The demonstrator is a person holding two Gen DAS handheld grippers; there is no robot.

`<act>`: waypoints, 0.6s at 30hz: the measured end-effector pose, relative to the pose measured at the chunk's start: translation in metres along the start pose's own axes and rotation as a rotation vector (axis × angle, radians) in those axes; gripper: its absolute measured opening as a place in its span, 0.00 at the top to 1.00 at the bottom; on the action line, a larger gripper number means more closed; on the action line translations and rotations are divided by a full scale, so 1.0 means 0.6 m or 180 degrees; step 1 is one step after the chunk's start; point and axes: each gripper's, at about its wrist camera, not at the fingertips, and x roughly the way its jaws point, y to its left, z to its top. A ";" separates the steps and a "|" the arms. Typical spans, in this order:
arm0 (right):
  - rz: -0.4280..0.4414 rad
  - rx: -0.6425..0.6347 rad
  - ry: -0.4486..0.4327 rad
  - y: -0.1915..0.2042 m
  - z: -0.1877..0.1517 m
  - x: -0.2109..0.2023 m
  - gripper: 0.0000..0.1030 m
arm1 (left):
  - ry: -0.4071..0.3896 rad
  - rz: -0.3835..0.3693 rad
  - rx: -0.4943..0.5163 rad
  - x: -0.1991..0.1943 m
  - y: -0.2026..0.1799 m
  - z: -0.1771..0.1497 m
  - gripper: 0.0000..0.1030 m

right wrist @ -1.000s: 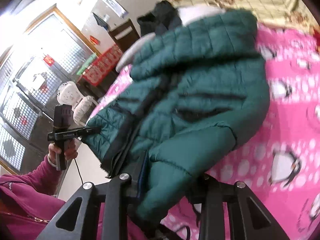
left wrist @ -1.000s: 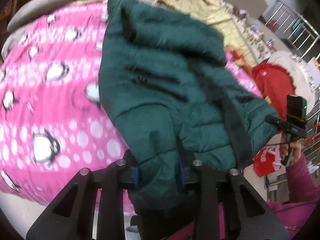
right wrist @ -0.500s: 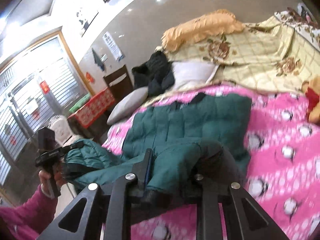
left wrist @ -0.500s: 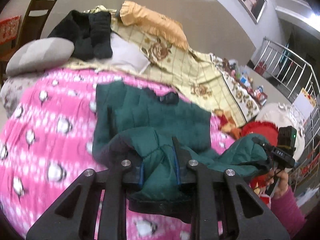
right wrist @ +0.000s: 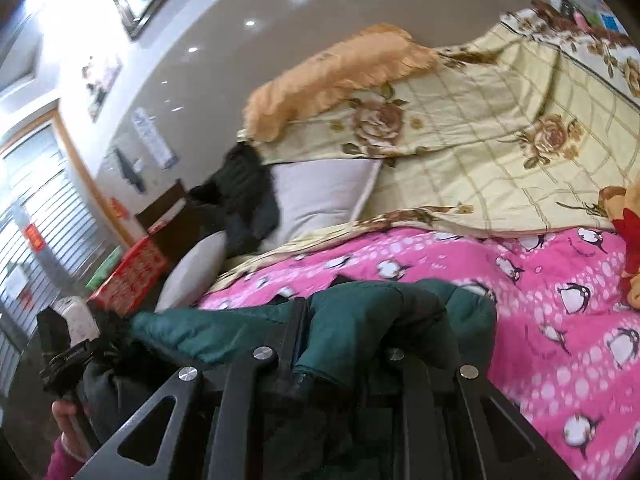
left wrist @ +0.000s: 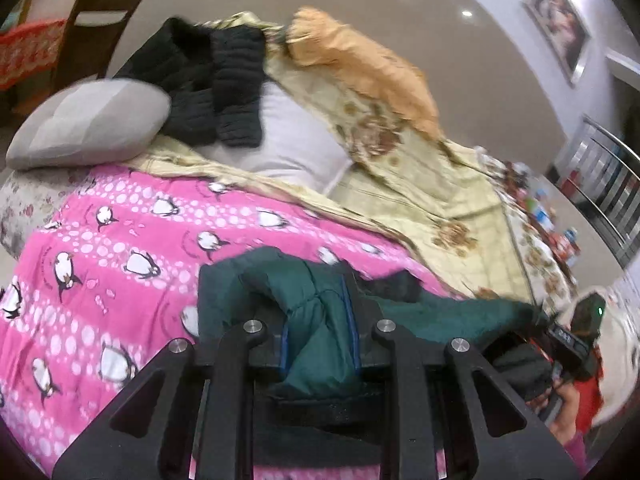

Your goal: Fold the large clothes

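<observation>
1. Your left gripper (left wrist: pixel 318 330) pinches a fold of the green jacket (left wrist: pixel 316 304) between narrow fingers (left wrist: pixel 360 320).
2. Your right gripper (right wrist: pixel 344 332) is clamped on another fold of the jacket (right wrist: pixel 352 316), which bunches over its fingers (right wrist: pixel 298 320).
3. The jacket stretches between both grippers, gathered at the near edge of the pink blanket (left wrist: pixel 120 240).
4. In the left view, your right hand (left wrist: pixel 568 412) shows at the lower right with its gripper at the jacket's far end; in the right view, your left hand (right wrist: pixel 66 420) shows at the lower left.
5. Beyond the blanket lie a yellow quilt (left wrist: pixel 420 184), a grey pillow (left wrist: pixel 88 124), black clothes (left wrist: pixel 212 84) and an orange pillow (left wrist: pixel 368 68).
</observation>
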 end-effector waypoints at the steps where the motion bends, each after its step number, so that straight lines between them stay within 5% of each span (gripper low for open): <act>1: -0.0034 0.0035 0.0030 -0.013 0.008 0.024 0.82 | 0.0035 0.0017 -0.0052 0.016 0.006 0.004 0.80; 12: -0.0511 0.0127 0.0430 -0.111 0.011 0.231 0.83 | 0.0231 0.0467 -0.0104 0.192 0.037 0.025 0.79; 18: -0.0510 0.0313 0.0371 -0.123 0.012 0.243 0.80 | 0.0220 0.0456 -0.0375 0.217 0.058 0.022 0.78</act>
